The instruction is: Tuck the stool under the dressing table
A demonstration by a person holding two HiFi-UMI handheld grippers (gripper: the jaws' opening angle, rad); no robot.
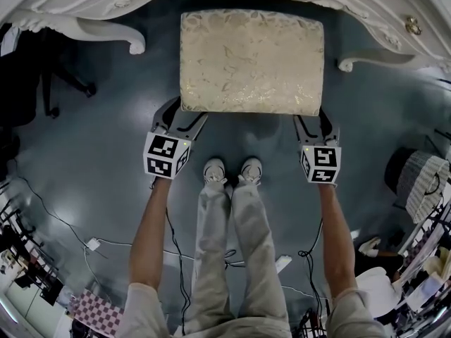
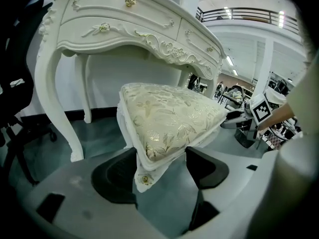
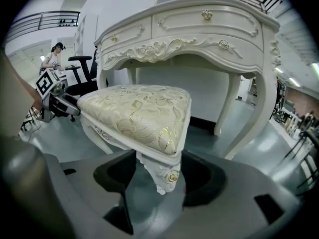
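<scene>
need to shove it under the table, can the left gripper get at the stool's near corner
Yes, it looks so: the left gripper has a near corner of the stool between its jaws, which seem closed on it. Nothing stands in the way.

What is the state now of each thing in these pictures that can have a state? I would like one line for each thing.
stool: upright, mostly out in front of the table, not yet tucked under.
dressing table: standing upright.
drawers: shut.
left gripper: shut on the stool's near left corner.
right gripper: shut on the stool's near right corner.
</scene>
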